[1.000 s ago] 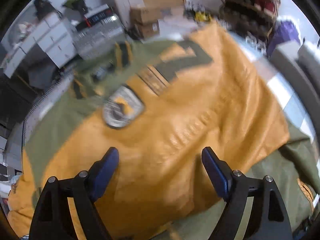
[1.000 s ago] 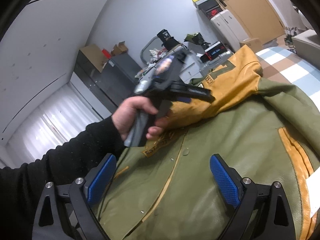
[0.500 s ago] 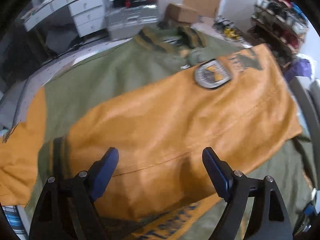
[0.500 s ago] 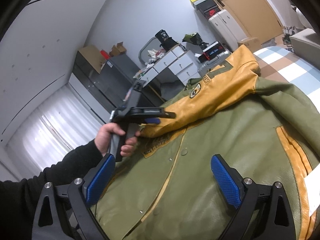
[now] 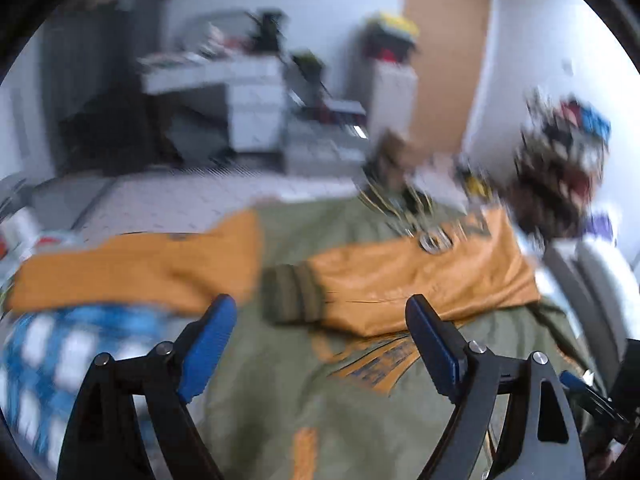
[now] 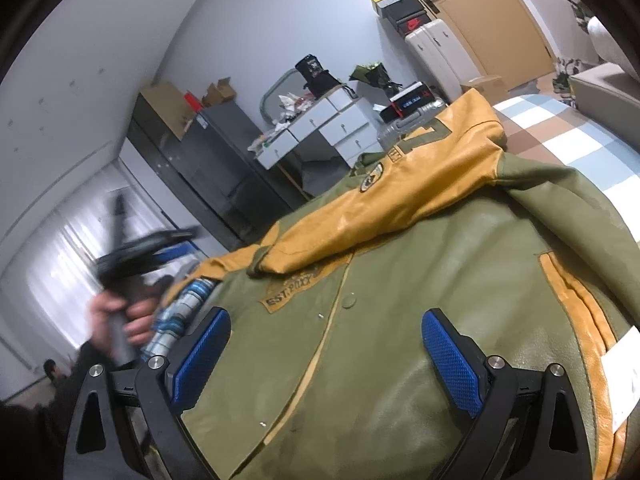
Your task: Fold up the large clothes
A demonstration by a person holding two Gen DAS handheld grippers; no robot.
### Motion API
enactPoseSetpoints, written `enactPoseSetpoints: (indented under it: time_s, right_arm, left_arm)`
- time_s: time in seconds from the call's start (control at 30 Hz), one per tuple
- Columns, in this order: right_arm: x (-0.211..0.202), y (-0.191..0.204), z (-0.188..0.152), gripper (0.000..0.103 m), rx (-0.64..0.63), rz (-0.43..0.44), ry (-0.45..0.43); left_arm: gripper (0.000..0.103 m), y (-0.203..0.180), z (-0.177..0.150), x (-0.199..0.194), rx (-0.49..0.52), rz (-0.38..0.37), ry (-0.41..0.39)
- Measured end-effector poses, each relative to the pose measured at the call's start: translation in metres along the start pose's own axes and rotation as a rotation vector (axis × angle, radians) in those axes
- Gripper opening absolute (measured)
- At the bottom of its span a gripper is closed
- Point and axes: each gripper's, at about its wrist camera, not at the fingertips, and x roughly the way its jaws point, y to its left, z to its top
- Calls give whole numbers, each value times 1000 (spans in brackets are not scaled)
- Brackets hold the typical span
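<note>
An olive-green jacket [image 6: 420, 280] with yellow-orange sleeves lies spread on the bed. One sleeve [image 6: 400, 200] is folded across the chest, and its ribbed cuff [image 5: 292, 296] ends near the middle. The other sleeve [image 5: 140, 268] stretches out to the left. My left gripper [image 5: 320, 308] is open with nothing between its fingers, and hangs above the jacket's lower part. In the right wrist view it shows as a blurred left gripper [image 6: 176, 244], held by a hand [image 6: 120, 316] beyond the jacket's left edge. My right gripper [image 6: 326, 320] stands open over the jacket front, holding nothing.
Blue-and-white checked bedding [image 5: 60, 360] shows around the jacket. Behind the bed stand white drawers [image 6: 320, 120], a dark cabinet [image 6: 208, 160], a silver suitcase [image 6: 400, 128] and a wooden door [image 6: 480, 12]. A grey seat [image 6: 600, 92] sits at the right, a shoe rack [image 5: 560, 168] beyond it.
My left gripper has swung left and away from the folded sleeve, off toward the jacket's edge, and its view has rolled. The sleeve stays across the chest. The right gripper has kept still.
</note>
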Motion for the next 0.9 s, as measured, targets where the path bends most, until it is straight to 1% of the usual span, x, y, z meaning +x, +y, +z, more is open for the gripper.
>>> enactPoseSetpoints:
  time_s: [0.03, 0.1, 0.13, 0.17, 0.2, 0.23, 0.27, 0.3, 0.37, 0.43, 0.47, 0.5, 0.53, 0.57, 0.6, 0.63, 0.67, 0.73, 0.83, 0.9]
  right_arm:
    - [4, 5, 0, 98, -18, -29, 19]
    - [13, 20, 0, 99, -73, -53, 71]
    - [21, 39, 3, 99, -130, -60, 116]
    - [26, 53, 6, 99, -167, -58, 134]
    - [30, 75, 10, 99, -218, -44, 147]
    - [35, 107, 17, 99, -288, -10, 153]
    - [39, 129, 21, 99, -333, 15, 151]
    - [46, 167, 28, 99, -411, 52, 146]
    - [62, 219, 32, 102, -517, 91, 146]
    - [97, 294, 32, 103, -668, 139, 164]
    - [111, 318, 27, 103, -718, 149, 173]
    - [131, 347, 19, 103, -782, 159, 190]
    - [153, 375, 12, 103, -844, 169, 210]
    - [182, 407, 2, 103, -911, 177, 238]
    - [211, 434, -8, 103, -960, 176, 261]
    - [229, 450, -17, 103, -987, 172, 278]
    - [257, 473, -28, 103, -1028, 166, 300]
    - [312, 514, -52, 102, -1094, 156, 345]
    - [369, 548, -78, 101, -1123, 154, 416]
    - [405, 574, -101, 101, -1153, 132, 456]
  left_arm:
    - [88, 5, -12, -21, -18, 22, -32]
    - [100, 28, -36, -68, -77, 112, -120]
    - [102, 44, -53, -91, -118, 165, -182]
    - [102, 56, -64, -107, -153, 204, -224]
    - [102, 70, -79, -121, -184, 244, -251]
    - [102, 76, -86, -128, -203, 270, -264]
    - [102, 90, -99, -137, -231, 303, -269]
    - [102, 99, -109, -144, -259, 328, -271]
    - [102, 117, -118, -152, -306, 355, -264]
    - [102, 139, -133, -157, -360, 390, -252]
    - [102, 145, -136, -162, -374, 393, -251]
    - [102, 156, -144, -161, -406, 403, -244]
    - [102, 167, -150, -169, -428, 407, -236]
    - [102, 180, -153, -183, -450, 404, -229]
    - [102, 190, -160, -184, -482, 407, -223]
    - [102, 198, -167, -184, -509, 419, -219]
    - [102, 205, -168, -196, -523, 422, -215]
    - [102, 217, -179, -199, -558, 436, -196]
    - [102, 232, -190, -206, -591, 463, -159]
    - [102, 243, -201, -212, -628, 478, -137]
